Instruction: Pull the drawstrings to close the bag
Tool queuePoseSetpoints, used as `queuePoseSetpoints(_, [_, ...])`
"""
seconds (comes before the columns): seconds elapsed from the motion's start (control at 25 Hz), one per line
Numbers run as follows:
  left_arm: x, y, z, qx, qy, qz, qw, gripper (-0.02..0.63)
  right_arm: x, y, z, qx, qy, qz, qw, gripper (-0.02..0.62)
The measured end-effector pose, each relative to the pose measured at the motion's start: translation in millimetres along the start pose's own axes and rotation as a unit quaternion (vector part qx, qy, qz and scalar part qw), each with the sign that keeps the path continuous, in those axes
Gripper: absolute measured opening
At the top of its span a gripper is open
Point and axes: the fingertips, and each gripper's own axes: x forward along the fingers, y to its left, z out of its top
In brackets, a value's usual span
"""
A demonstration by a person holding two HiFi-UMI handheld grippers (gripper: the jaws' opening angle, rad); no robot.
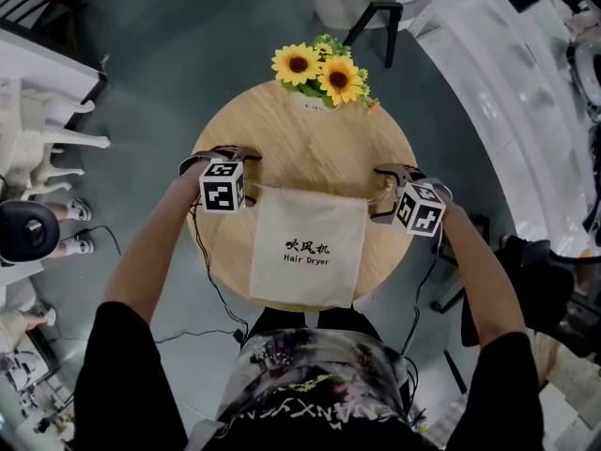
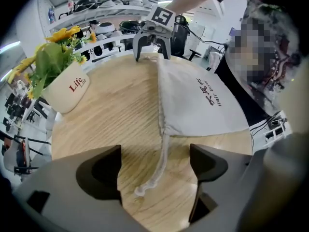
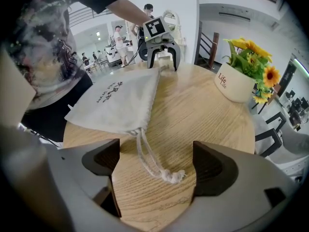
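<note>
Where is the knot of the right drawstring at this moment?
In the right gripper view, the knot lies on the table between the right gripper's open jaws, touching neither. Its cord runs back to the bag's near corner.

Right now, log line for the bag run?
stage: pre-grasp | left tongs: open, left drawstring between jaws, unpinched | right tongs: open, right drawstring between jaws, unpinched | bag: flat on table, uncinched

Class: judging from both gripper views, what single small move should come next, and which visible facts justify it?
Probably close both grippers on their drawstrings. The left gripper and right gripper each stand open, with the left drawstring and the knotted right drawstring lying untouched between their jaws; the mouth of the hair dryer bag is ungathered.
</note>
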Motion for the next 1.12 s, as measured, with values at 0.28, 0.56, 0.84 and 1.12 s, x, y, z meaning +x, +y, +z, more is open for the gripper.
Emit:
queuePoseSetpoints(0.28, [-3,4,2,-0.012,-0.006,0.004,0.9999,0.37,-2,-1,1,0.006,-0.011,-0.004,1.0,0.393])
queuePoseSetpoints(0.56, [-2,-3,5,-0.003,-0.004,0.001,1.0,0.296,-4,2,2,0.009,-0.016,-0.006,1.0,0.321])
queuePoseSetpoints(0.84, [-2,-5,5,-0.009,-0.006,0.003,0.9999,0.272,-4,2,3,0.02,-0.026,-0.019,0.999,0.247])
queuePoseSetpoints(1.12, [-4,-8,8,-0.041,-0.028,0.015,0.9987,0.17,-5,8,4,0.019,-0.028,-0.017,0.999,0.198])
